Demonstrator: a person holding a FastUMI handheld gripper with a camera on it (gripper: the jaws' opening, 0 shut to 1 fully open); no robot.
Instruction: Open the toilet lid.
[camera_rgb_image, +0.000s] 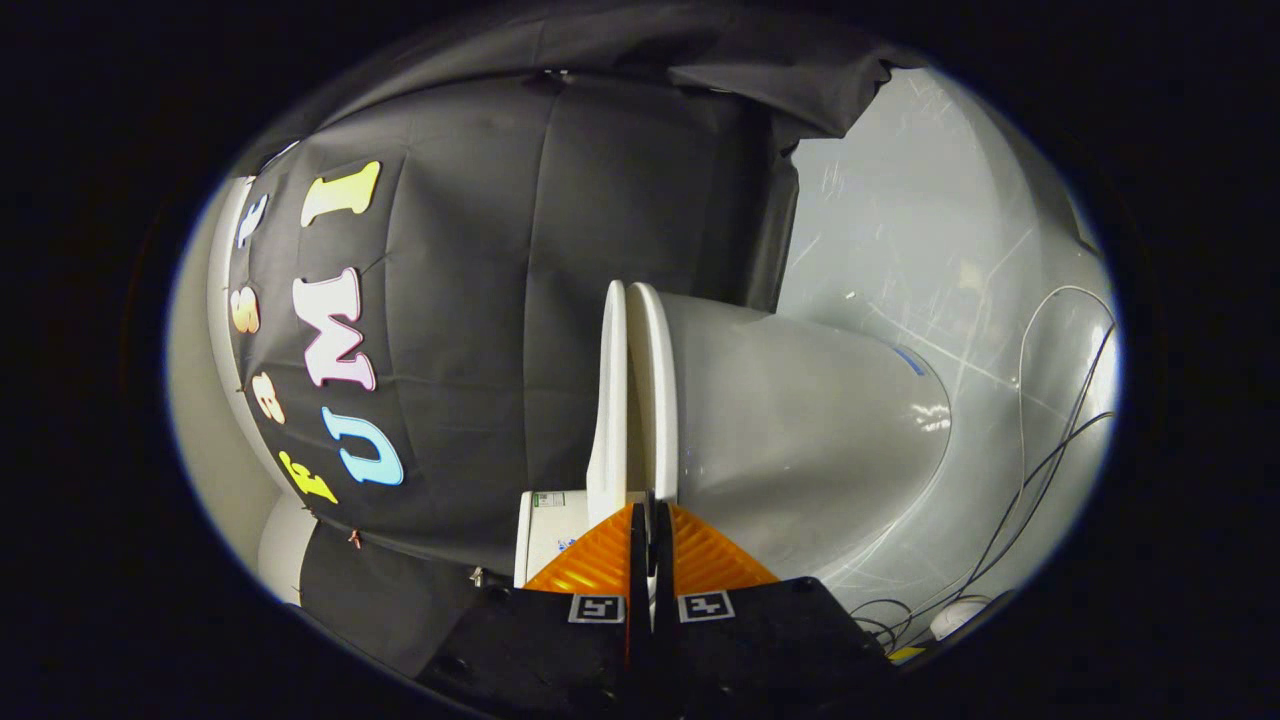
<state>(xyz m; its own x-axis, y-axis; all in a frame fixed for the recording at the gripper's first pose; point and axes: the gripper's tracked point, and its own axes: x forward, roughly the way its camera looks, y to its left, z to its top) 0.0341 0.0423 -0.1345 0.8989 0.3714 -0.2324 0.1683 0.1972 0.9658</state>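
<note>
Camera rolled sideways; scene reads rotated. Black cloth booth wall (500, 300) behind, draped and creased. Pale scratched floor (900, 220) beyond the bowl, glossy, with thin cables (1060, 440) trailing across it.

Toilet bowl (800, 430): white glazed ceramic, smooth, rounded, tapering body. Toilet lid (607, 400) lies just ahead of the fingers, a thin white plastic slab seen edge-on, parted by a slim gap from the seat (655, 390), itself against the bowl rim.

Hand-held gripper (650, 545): fingers drawn nearly together, ribbed pads, tips at the lid–seat gap. Whether they pinch the lid edge, cannot tell.

Risks, as judged: slick plastic edge could slip off the narrow tips, letting the lid drop back. Tips might catch the seat too and lift both. Pulling off the hinge arc would strain the hinge.
</note>
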